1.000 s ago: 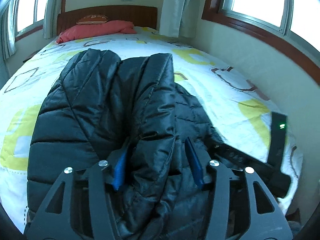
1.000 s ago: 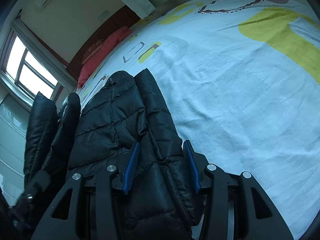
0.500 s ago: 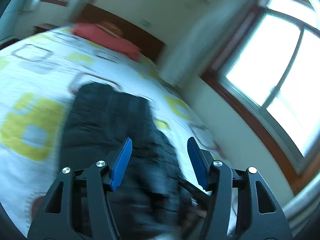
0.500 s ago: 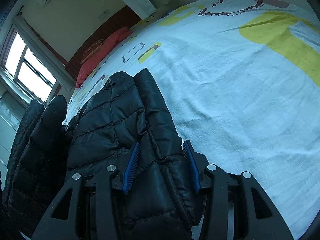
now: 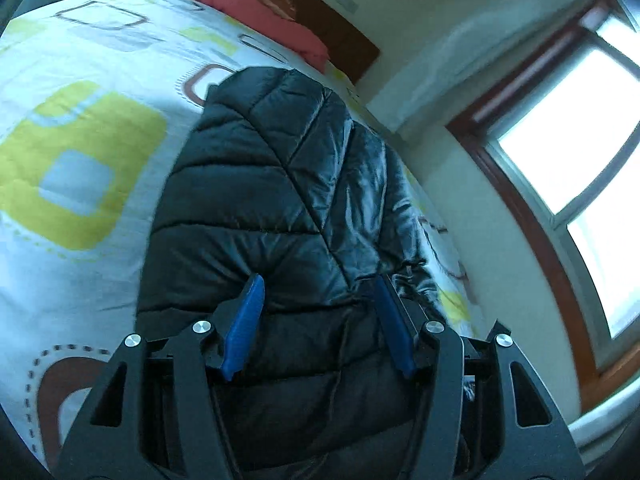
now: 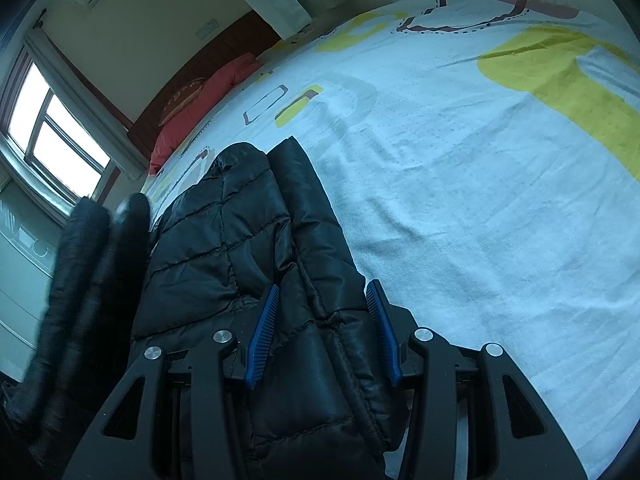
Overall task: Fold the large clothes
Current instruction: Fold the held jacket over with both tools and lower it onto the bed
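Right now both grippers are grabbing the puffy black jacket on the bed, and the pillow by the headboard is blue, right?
Not quite: the pillow is red, not blue, as the right wrist view shows. The rest holds: the left gripper and right gripper both grip the black jacket on the bed.

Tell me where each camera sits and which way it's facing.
Left wrist: on the left claw, looking along its blue fingers over the black jacket toward the red pillow and window; only the claw shows.
Right wrist: on the right claw, fingers closed on a jacket fold, facing across the bed toward the headboard; only the claw shows.
Shared: jacket, bed, pillow.
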The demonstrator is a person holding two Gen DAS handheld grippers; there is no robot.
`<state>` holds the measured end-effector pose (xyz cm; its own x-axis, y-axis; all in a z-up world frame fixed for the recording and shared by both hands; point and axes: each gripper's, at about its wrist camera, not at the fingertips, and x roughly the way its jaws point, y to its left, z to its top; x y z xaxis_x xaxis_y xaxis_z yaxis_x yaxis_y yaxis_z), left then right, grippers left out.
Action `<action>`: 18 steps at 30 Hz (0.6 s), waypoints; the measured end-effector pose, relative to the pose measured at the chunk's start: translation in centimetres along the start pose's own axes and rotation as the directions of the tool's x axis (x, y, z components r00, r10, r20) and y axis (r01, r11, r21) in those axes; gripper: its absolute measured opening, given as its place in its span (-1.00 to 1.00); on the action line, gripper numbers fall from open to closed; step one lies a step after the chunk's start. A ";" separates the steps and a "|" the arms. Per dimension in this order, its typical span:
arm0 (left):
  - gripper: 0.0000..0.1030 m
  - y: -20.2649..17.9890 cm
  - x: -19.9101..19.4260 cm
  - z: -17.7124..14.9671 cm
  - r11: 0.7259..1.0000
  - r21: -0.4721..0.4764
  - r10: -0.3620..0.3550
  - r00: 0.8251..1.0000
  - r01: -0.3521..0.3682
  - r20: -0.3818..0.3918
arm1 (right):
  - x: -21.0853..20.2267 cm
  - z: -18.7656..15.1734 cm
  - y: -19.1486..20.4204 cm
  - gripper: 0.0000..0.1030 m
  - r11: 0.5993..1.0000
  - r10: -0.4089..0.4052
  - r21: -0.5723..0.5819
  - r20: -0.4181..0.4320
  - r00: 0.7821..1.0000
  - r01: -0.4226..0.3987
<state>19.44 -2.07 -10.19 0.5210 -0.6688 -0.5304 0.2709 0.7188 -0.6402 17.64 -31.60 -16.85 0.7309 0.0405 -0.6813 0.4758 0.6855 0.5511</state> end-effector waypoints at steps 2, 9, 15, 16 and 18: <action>0.09 -0.8 1.1 -0.4 0.999 0.037 0.012 1.000 -0.011 -0.011 | -0.1 0.1 0.0 -0.11 1.000 0.003 0.003 -0.004 1.000 -0.003; 0.06 -1.9 2.8 -1.4 0.994 0.098 0.048 0.999 -0.046 -0.020 | -0.8 0.4 -0.3 -0.11 1.000 0.014 0.025 -0.004 1.000 -0.013; -0.03 -1.7 3.4 -0.8 0.997 0.076 0.035 0.999 -0.033 -0.029 | -2.3 0.7 0.5 -0.11 0.999 0.048 0.025 0.028 0.998 -0.048; -0.05 -1.4 3.5 -0.6 0.998 0.054 0.021 0.999 -0.020 -0.032 | -2.5 0.7 0.6 -0.08 0.998 0.057 0.028 0.030 0.998 -0.057; -0.07 -0.9 3.5 -0.3 1.000 0.019 0.001 0.999 0.000 -0.036 | -2.9 0.7 0.8 -0.08 0.997 0.071 0.040 0.038 0.997 -0.072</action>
<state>20.74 -5.15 -11.61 0.4920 -0.6747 -0.5502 0.2863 0.7222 -0.6296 16.31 -31.67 -14.09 0.7808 0.0610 -0.6217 0.4410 0.6510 0.6178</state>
